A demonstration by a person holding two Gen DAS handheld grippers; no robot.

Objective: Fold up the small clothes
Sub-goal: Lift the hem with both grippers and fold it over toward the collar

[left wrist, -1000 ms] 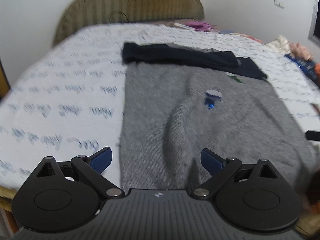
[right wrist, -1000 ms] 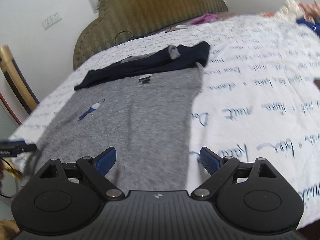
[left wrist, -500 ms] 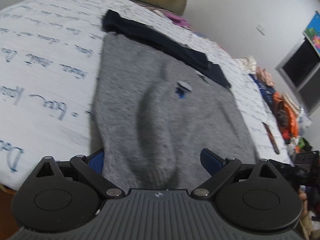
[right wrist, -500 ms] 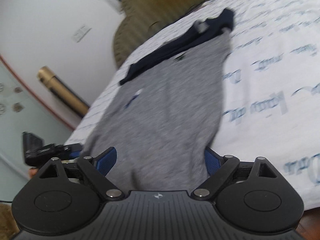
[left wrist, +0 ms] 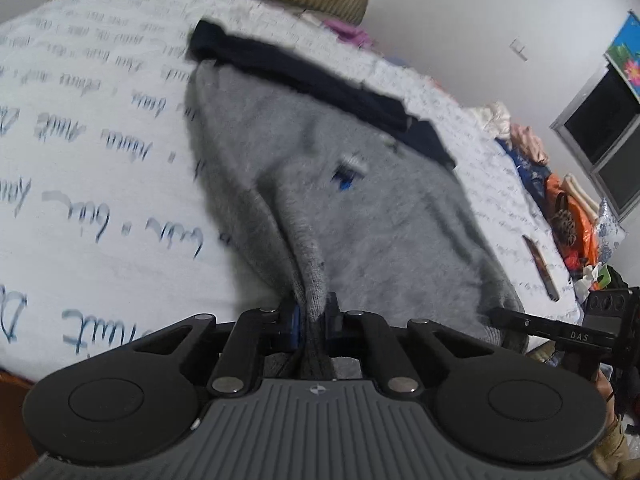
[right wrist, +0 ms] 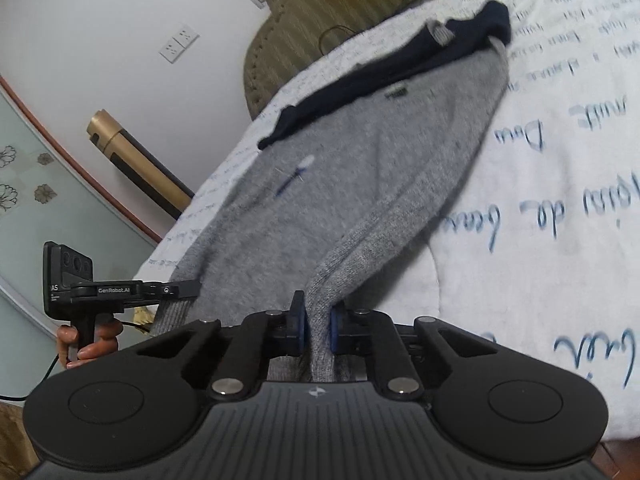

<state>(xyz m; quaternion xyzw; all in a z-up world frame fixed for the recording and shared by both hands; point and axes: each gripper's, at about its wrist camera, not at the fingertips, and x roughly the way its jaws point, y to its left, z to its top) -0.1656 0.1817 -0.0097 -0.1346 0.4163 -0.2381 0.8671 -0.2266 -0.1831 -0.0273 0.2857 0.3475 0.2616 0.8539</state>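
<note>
Now both sets of jaws, which stood wide apart a second ago over the near hem of the grey sweater, have just been closing and are clenched on it. A second ago the hem lay flat on the bed; now it is gathered into a raised ridge at each grip.

In the left wrist view the left gripper pinches a fold of grey knit between its blue pads, and a crease runs from the jaws up the left half of the garment. In the right wrist view the right gripper grasps a similar fold at the sweater's right near corner, where the ribbed edge is drawn up into the jaws.

The sweater lies spread on the white bedspread printed with blue script, its far end toward the olive headboard. A dark navy garment lies across that far end, touching it. A small blue and white emblem shows on the chest.

Both grippers point down at the bed's near edge, each tilted compared with the level views of a second ago. From the right wrist view the left gripper appears at the sweater's left corner, a hand wrapped round its handle.
</note>
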